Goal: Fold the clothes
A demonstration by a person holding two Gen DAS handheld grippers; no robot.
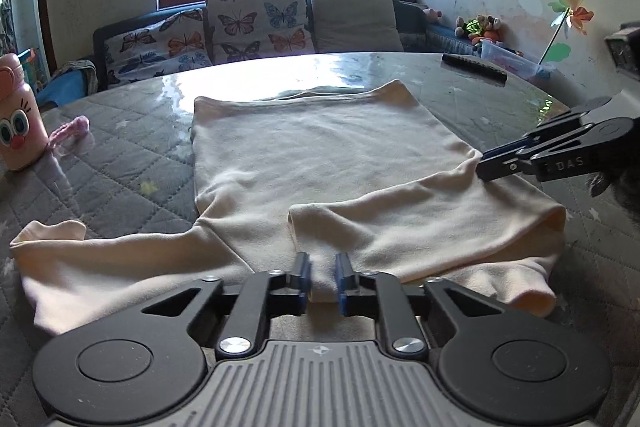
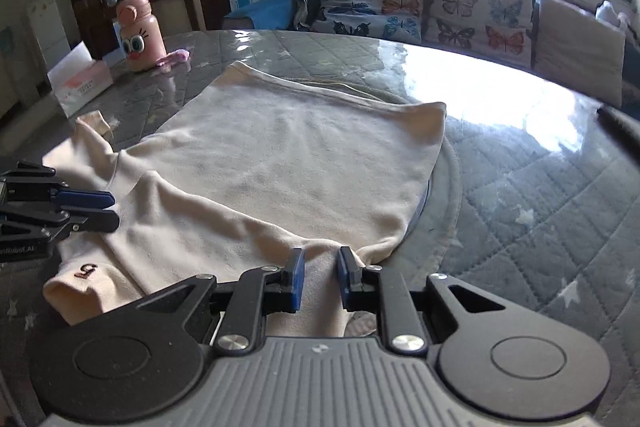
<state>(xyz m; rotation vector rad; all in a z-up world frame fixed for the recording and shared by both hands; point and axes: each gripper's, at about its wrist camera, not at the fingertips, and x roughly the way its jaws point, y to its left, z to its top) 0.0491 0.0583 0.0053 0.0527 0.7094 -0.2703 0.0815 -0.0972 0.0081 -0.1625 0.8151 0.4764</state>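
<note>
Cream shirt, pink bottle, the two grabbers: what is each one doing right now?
Cream long-sleeved fabric shirt: flat on the table, one sleeve folded across, other sleeve spread out.
Pink cartoon-face bottle: upright, cap on.
Left hand-held gripper: open, shirt fabric between its fingers.
Right hand-held gripper: open, fabric between its fingers.

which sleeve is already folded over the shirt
The sleeve on the right gripper's side: it lies across the shirt body. The other sleeve lies stretched out flat on the table, off to the left.
</note>
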